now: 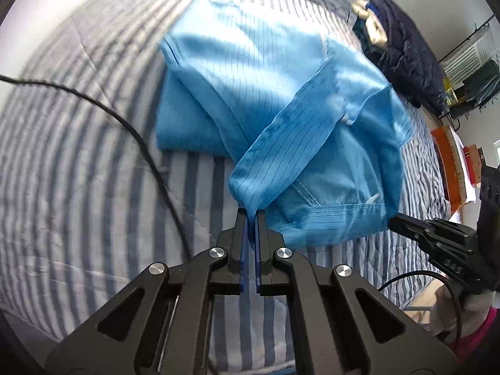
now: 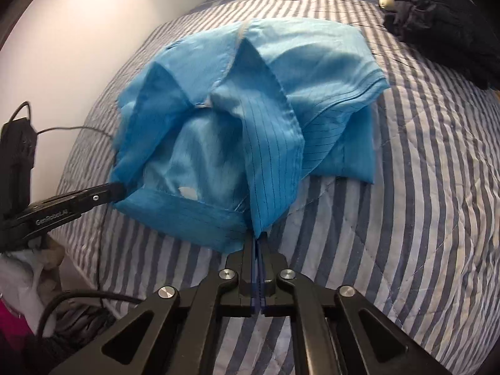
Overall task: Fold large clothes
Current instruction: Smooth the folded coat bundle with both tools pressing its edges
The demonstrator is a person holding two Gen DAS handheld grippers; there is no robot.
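Two handheld grippers pinch the near hem of a blue garment (image 1: pixel 281 72) spread partly folded on a bed covered by a blue-and-white striped quilt (image 1: pixel 78 156). The left gripper (image 1: pixel 252 215) has its jaws clamped on a gathered corner of the cloth, the fabric rising in a taut band from between its blue pads (image 1: pixel 245 243); seen from the right wrist camera, its black fingers bite into the garment's left edge. The right gripper (image 2: pixel 258 237) is likewise closed on the hem, a pleated fold of pinstriped fabric running up from its tips toward the collar (image 2: pixel 218 72) area; from the left wrist camera its black tip touches the hem's far right corner. Between the two grips the lower edge of the garment is lifted clear of the quilt and sags slightly, while the upper part rests on the bed in layered folds, a sleeve (image 1: pixel 312 115) crossing diagonally over the body. A black cable (image 1: pixel 131 125) trails across the quilt to the left of the garment. At the far side of the bed lies a heap of dark clothing (image 1: pixel 403 59), well apart from the blue garment, with a pale item tucked beside it. No container is visible close to the work; a white wall (image 2: pixel 78 31) borders the bed.
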